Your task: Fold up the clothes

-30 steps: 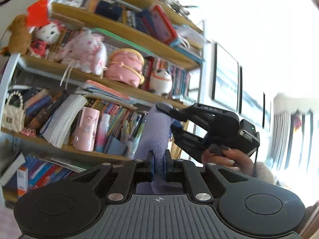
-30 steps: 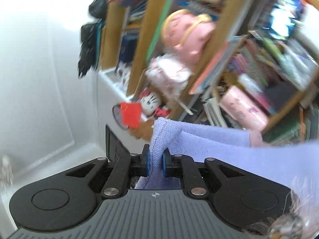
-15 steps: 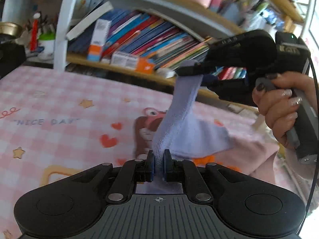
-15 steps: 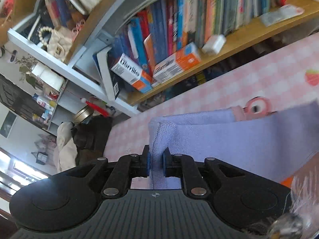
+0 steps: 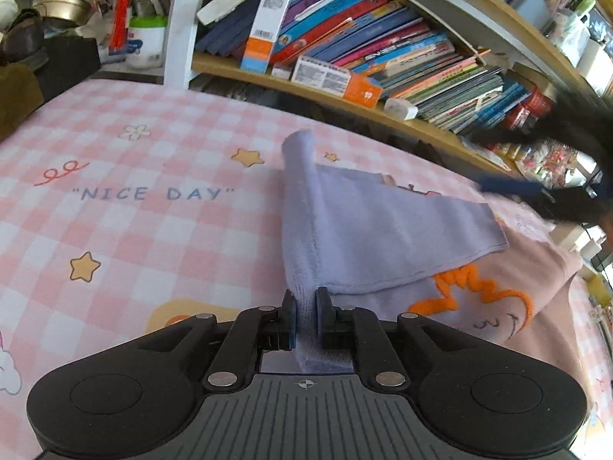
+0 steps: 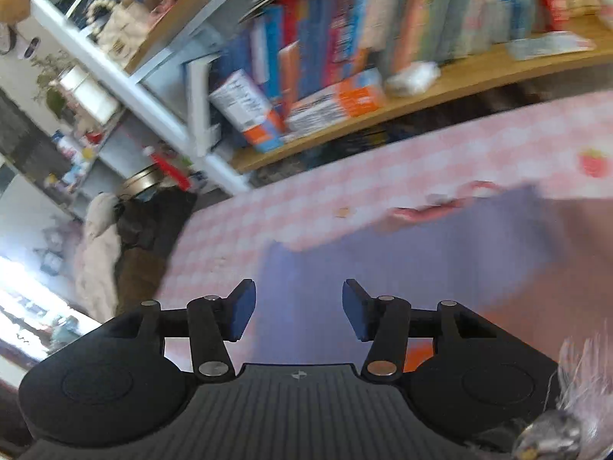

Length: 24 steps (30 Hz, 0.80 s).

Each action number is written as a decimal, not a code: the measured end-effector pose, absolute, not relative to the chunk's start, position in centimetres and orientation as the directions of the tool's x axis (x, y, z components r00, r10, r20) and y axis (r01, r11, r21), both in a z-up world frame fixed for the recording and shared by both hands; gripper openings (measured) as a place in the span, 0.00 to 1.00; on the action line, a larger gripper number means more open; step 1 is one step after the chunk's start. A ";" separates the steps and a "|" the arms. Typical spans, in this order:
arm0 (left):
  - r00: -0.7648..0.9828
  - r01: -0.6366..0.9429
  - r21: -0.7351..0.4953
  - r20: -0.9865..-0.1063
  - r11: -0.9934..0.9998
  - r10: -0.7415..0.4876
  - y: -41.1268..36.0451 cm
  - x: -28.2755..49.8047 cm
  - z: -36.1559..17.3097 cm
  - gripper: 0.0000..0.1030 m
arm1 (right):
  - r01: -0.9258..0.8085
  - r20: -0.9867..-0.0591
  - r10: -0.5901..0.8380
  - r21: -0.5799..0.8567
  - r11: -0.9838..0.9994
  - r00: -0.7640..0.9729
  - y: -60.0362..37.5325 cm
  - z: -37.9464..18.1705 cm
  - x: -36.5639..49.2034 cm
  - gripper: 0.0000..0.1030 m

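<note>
Lilac cloth [image 5: 367, 230] lying on pink checked table cover [image 5: 153, 230], partly over a pinkish-brown garment [image 5: 528, 280] with orange embroidery. One edge standing up as a ridge, running from the far corner down into left claw [image 5: 304, 318]. Rest of cloth spread flat to the right of that ridge.

Left claw: narrow gap, opening; cloth edge bunched between the blue pads [image 5: 290, 320], pads touching fabric on both sides.

Right claw [image 6: 298, 308]: jaws well apart and opening, nothing pinched. Lilac cloth [image 6: 383, 268] seen through the gap, lying below and beyond the pads, not in contact. Heavy motion blur in right wrist view, so cloth outline vague there. In left wrist view right claw only a dark smear [image 5: 555, 191] at right edge, above the far side of the cloth.

Table cover printed with stars, a flower, "NICE DAY" lettering [image 5: 153, 193]. Bookshelf [image 5: 364, 111] just behind table, packed with leaning books; orange-and-white box [image 5: 337, 82] lying on lower shelf. Left of shelf: white jar with green lid [image 5: 145, 42], brass-coloured bowl [image 5: 61, 7].

Fuzzy sleeve cuff [image 6: 582, 383] visible at lower right of right wrist view.
</note>
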<state>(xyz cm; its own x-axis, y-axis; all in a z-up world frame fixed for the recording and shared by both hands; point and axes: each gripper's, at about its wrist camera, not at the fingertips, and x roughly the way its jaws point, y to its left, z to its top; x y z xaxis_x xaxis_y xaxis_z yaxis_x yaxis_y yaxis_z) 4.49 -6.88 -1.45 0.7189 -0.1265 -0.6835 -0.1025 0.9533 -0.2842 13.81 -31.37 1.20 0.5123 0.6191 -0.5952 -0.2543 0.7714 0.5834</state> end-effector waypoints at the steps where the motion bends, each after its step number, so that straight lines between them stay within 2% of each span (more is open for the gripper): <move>1: 0.718 -0.110 -0.278 -0.686 0.954 -0.117 -6.9 4.3 -1.5 0.15 | -0.228 -0.610 0.591 0.569 0.790 0.528 -33.1 0.7 13.1 0.47; 3: 0.716 -0.127 -0.277 -0.690 0.952 -0.105 -6.9 4.3 -1.4 0.16 | -0.168 -0.639 0.531 0.539 0.825 0.556 -36.6 -0.4 11.6 0.47; 5: 0.723 -0.139 -0.258 -0.686 0.956 -0.080 -7.1 3.8 -0.9 0.20 | -0.084 -0.676 0.462 0.512 0.855 0.574 -40.4 -1.8 10.6 0.47; 8: 0.728 -0.165 -0.223 -0.685 0.961 -0.034 -7.4 3.2 -0.3 0.42 | -0.001 -0.712 0.395 0.485 0.875 0.581 -44.7 -3.7 9.2 0.47; 9: 0.726 -0.184 -0.217 -0.688 0.959 -0.016 -7.5 2.9 -0.2 0.54 | 0.016 -0.720 0.381 0.478 0.878 0.580 -45.7 -4.3 8.7 0.47; 12: 0.726 -0.232 -0.218 -0.687 0.948 0.020 -7.6 2.0 0.4 0.55 | 0.037 -0.735 0.335 0.439 0.898 0.589 -47.7 -5.1 7.5 0.47; 15: 0.735 -0.239 -0.238 -0.677 0.941 0.016 -8.2 1.0 0.9 0.62 | 0.061 -0.720 0.367 0.493 0.868 0.589 -49.2 -5.6 7.0 0.47; 17: 0.734 -0.238 -0.248 -0.679 0.939 0.006 -8.6 0.6 0.9 0.62 | 0.065 -0.716 0.381 0.510 0.858 0.585 -49.6 -5.7 6.8 0.47; 21: 0.728 -0.250 -0.252 -0.685 0.935 0.010 -9.3 0.7 0.8 0.62 | 0.021 -0.751 0.357 0.442 0.897 0.556 -49.2 -5.6 6.6 0.47; 24: 0.711 -0.261 -0.210 -0.702 0.942 0.040 -9.4 1.6 0.6 0.62 | -0.030 -0.773 0.311 0.354 0.935 0.553 -48.3 -5.6 6.0 0.35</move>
<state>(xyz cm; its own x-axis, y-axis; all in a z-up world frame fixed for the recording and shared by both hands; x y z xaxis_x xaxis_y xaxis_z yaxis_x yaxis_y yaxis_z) 1.62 -9.40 0.56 0.7110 0.0400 -0.7021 -0.2608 0.9422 -0.2105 6.02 -48.28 -5.58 0.5531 0.3107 -0.7730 -0.0302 0.9347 0.3541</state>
